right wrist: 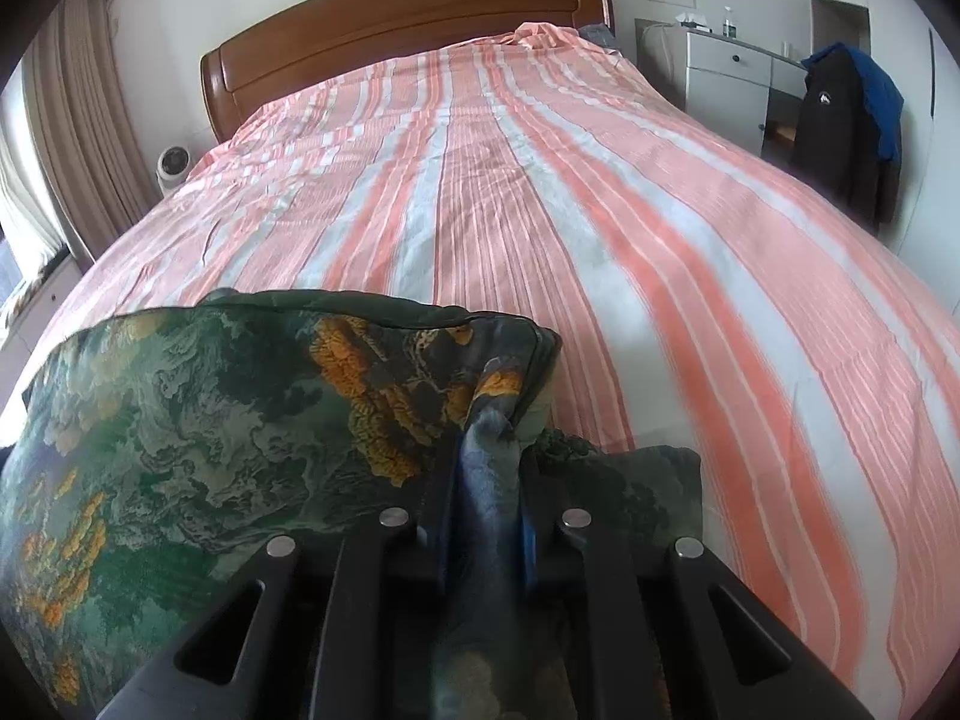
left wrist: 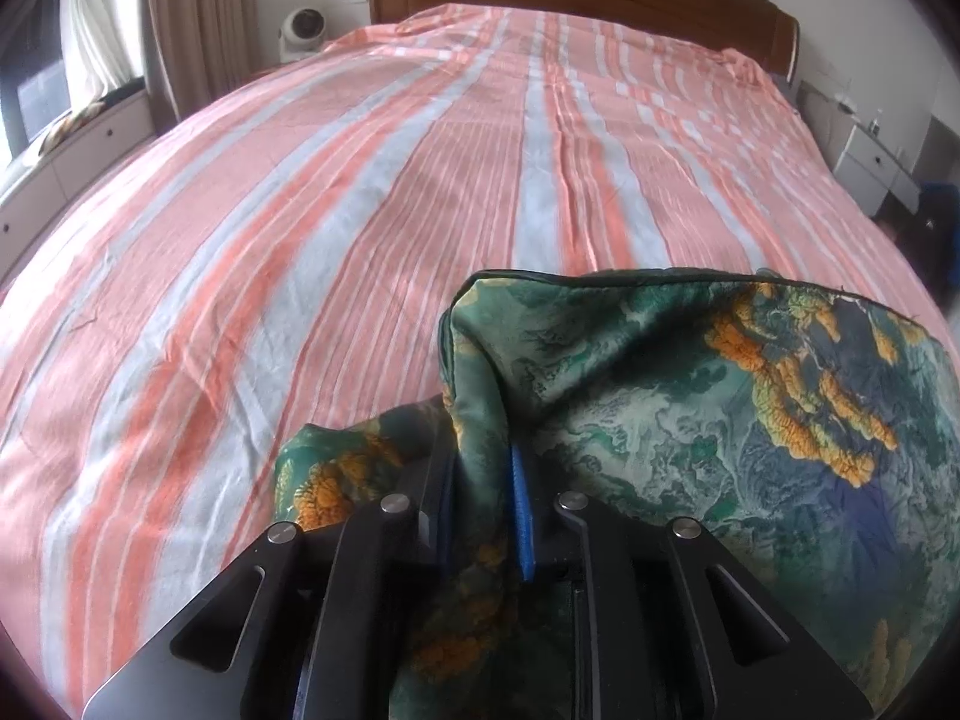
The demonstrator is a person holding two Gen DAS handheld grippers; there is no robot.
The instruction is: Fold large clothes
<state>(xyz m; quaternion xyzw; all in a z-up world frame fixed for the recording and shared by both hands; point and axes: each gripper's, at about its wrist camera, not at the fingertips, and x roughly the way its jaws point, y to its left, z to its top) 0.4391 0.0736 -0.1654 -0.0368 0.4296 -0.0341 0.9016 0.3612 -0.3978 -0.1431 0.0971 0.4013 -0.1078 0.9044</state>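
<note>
Left gripper (left wrist: 480,468): jaws nearly together, pinching a bunched fold of the green patterned cloth (left wrist: 690,408); blue pad (left wrist: 521,516) on the right finger visible against the fabric. Whether both pads actually press here: hard to judge, fabric covers the gap; recorded as gripping. Right gripper (right wrist: 489,468): jaws nearly closed, clamped on a grey-blue twist of the same cloth (right wrist: 180,420), which runs down between the fingers.

Cloth spread between the two grippers, near the foot of the bed (left wrist: 300,210); far edge folded over into a rounded, dark-hemmed rim resting on the striped sheet. Small flap hanging loose outside each gripper: to the left in the left wrist view, to the right in the right wrist view.

Counts:
- grippers: two
- garments or cloths being handled: one, green with orange and blue print
- beds: one, pink-and-grey striped sheet, wooden headboard (right wrist: 408,18)
- small white fans (right wrist: 174,165) beside the headboard: one
- white drawer units (right wrist: 729,78) right of the bed: one
- dark jackets (right wrist: 840,132) hung beside that unit: one, with something blue behind it
- curtains (right wrist: 78,138): beige, left side
</note>
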